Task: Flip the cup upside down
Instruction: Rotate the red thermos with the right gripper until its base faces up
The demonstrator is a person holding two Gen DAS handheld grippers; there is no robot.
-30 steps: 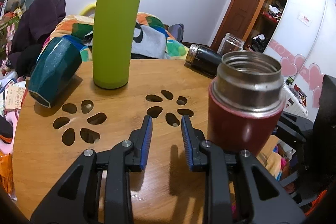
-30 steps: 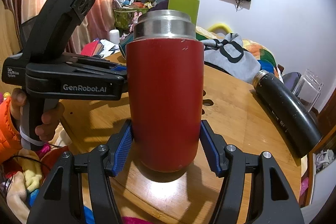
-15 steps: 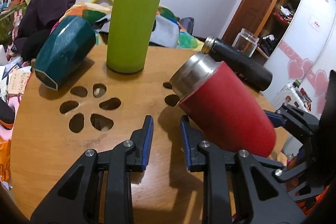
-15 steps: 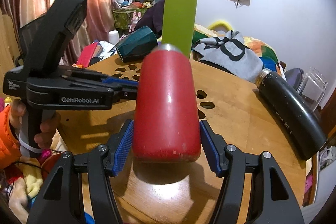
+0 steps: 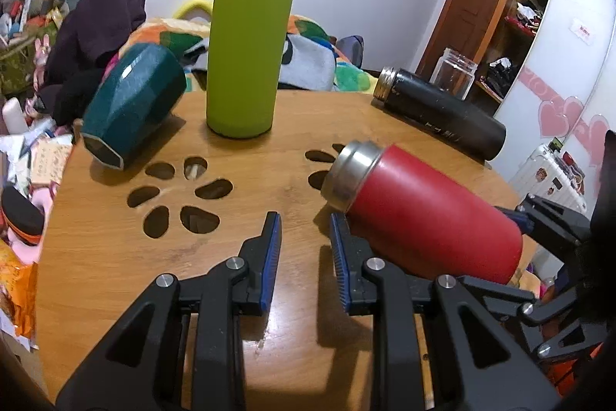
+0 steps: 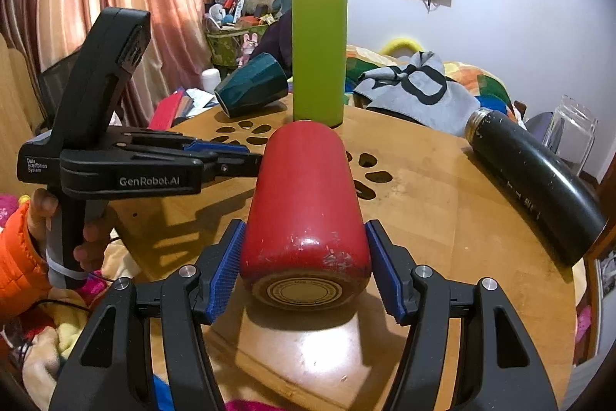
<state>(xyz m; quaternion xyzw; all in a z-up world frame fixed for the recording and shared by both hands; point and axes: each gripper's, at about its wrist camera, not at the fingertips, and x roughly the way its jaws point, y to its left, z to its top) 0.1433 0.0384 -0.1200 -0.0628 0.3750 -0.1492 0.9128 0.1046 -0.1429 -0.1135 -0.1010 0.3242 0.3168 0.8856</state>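
Note:
The red cup (image 6: 304, 203) with a steel rim (image 5: 348, 174) is tipped almost flat, its mouth pointing away from my right gripper and its base (image 6: 306, 291) toward the right wrist camera. My right gripper (image 6: 304, 257) is shut on the red cup near its base, above the round wooden table (image 6: 442, 218). In the left wrist view the cup (image 5: 431, 214) lies just right of my left gripper (image 5: 304, 230). My left gripper is empty, its jaws a small gap apart, low over the table (image 5: 115, 257).
A tall green bottle (image 5: 250, 37) stands at the table's far side. A dark teal cup (image 5: 131, 110) lies on its side at far left. A black flask (image 5: 442, 114) lies at far right, a glass jar (image 5: 456, 72) behind it. Flower-shaped cutouts (image 5: 181, 195) pierce the tabletop.
My right gripper has tipped the red cup from upright to almost flat, mouth swinging away and down. My left gripper has held about still.

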